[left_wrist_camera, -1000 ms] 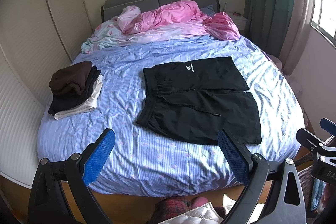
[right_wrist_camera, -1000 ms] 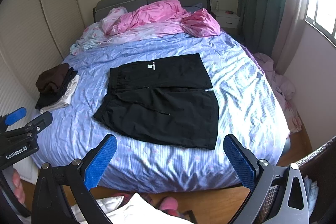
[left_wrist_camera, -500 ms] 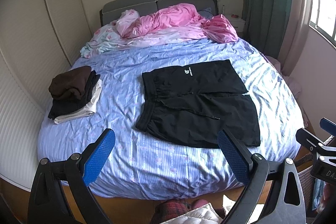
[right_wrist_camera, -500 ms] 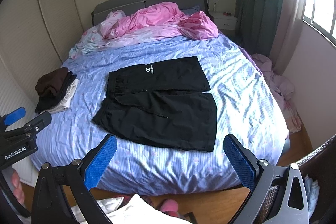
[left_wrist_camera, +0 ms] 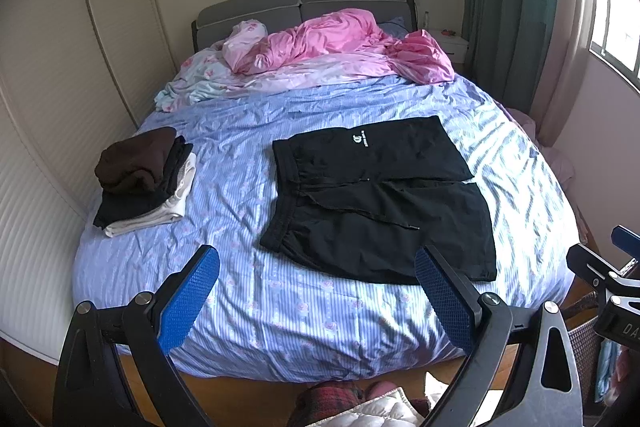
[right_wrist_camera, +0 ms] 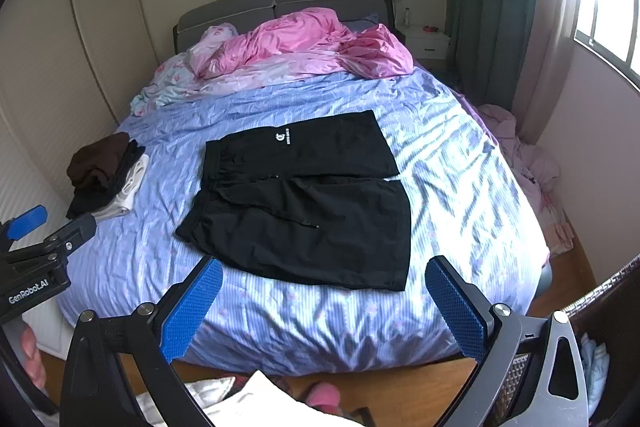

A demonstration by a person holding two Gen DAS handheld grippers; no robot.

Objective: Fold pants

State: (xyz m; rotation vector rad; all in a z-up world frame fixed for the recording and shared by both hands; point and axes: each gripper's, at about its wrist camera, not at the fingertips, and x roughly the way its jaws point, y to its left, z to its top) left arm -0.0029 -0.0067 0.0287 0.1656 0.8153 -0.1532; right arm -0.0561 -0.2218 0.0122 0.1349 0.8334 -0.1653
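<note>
A pile of folded clothes (left_wrist_camera: 144, 179) lies left on the bed (left_wrist_camera: 240, 131), pink duvet (left_wrist_camera: 340, 43) behind

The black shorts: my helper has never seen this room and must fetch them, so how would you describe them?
Start at the big bed with the blue striped sheet. In the middle of it, nearer the foot end than the crumpled pink duvet, lie the black shorts, spread flat. Unlike the folded clothes pile at the left edge, they are unfolded and show a small white logo.
</note>
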